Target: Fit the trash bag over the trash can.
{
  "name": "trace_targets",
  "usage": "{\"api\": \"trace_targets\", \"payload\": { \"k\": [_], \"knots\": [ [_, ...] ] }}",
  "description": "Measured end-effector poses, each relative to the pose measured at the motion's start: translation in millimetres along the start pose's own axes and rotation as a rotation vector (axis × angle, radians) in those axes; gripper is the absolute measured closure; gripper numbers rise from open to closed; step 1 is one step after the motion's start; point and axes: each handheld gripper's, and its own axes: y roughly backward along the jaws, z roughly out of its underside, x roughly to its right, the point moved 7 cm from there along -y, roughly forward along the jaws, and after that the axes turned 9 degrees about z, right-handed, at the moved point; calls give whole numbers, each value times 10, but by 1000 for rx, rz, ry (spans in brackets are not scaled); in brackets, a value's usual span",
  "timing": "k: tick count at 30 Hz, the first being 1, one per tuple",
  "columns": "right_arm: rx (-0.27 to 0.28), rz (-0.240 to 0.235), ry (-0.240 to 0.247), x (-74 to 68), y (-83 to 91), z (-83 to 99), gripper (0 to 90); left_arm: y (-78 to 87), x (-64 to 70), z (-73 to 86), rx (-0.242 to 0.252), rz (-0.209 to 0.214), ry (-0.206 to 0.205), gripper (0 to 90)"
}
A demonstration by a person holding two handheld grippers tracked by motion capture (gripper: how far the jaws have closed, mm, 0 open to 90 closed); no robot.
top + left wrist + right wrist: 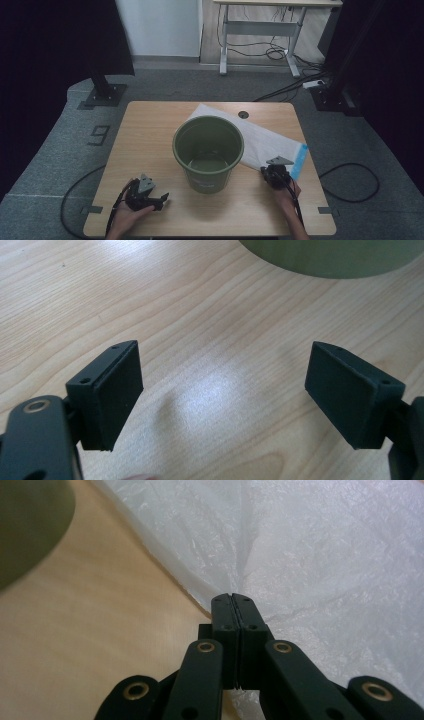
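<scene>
A dark green bucket (208, 151) stands upright in the middle of the wooden table (150, 125). Behind and to its right lies a flat white plastic bag (265, 140) with a blue strip (300, 161) at its near right end. My right gripper (270, 172) is at the bag's near edge, jaws closed together with the thin white bag (300, 555) pinched at their tips (233, 597). My left gripper (162, 200) rests low over bare wood at the front left, open, its pads (117, 390) wide apart with nothing between. The bucket's base (330, 257) lies ahead of it.
A round cable hole (243, 114) sits near the table's far edge. Black cables trail from both grippers off the front edge. Dark stands (104, 92) flank the table on grey carpet, and a white desk frame (260, 30) is behind.
</scene>
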Motion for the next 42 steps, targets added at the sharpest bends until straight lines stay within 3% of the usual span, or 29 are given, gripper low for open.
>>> {"api": "trace_targets", "payload": {
  "k": [1, 4, 8, 10, 13, 15, 16, 20, 23, 25, 27, 29, 30, 32, 35, 39, 42],
  "knots": [
    [6, -11, -14, 47, 133, 99, 880, -21, -26, -15, -5, -2, 2, 159],
    [6, -63, -63, 104, 304, 250, 880, -51, -46, -23, -10, 0, 5, 162],
    [1, -71, -73, 144, 415, 366, 878, -56, -69, -12, -21, -7, -2, 162],
    [-6, -86, -84, 160, 452, 398, 779, -41, -85, -7, -18, -9, 3, 162],
    [30, -86, -53, 68, 465, 315, 537, -7, -139, 9, -12, -20, 23, 163],
    [48, -89, -43, 27, 471, 274, 498, -2, -150, 13, -10, -22, 28, 164],
    [93, -102, -12, -110, 465, 141, 470, 0, -156, 18, -10, -24, 34, 164],
    [110, -132, 31, -272, 355, -17, 462, -10, -154, 31, -19, -30, 34, 164],
    [88, -113, 48, -356, 62, -184, 474, -30, -152, 64, -35, -35, 32, 163],
    [78, -111, 57, -374, 10, -199, 474, -30, -161, 83, -46, -40, 29, 163],
    [47, -96, 106, -424, -138, -237, 491, -10, -186, 103, -53, -51, 27, 163],
    [30, -133, 89, -462, -221, -267, 585, 28, -227, 114, -38, -47, 56, 165],
    [30, -133, 89, -462, -221, -267, 585, 46, -240, 117, -24, -44, 74, 165],
    [23, -150, 87, -474, -222, -277, 691, 60, -240, 124, -2, -30, 106, 181],
    [14, -181, 97, -471, -175, -239, 851, 44, -199, 134, -12, -38, 103, 181],
    [15, -186, 96, -442, -61, -131, 880, 41, -171, 138, -18, -38, 95, 179],
    [5, -220, 66, -407, 91, 16, 882, 31, -173, 147, -21, -36, 98, 179]
  ]
}}
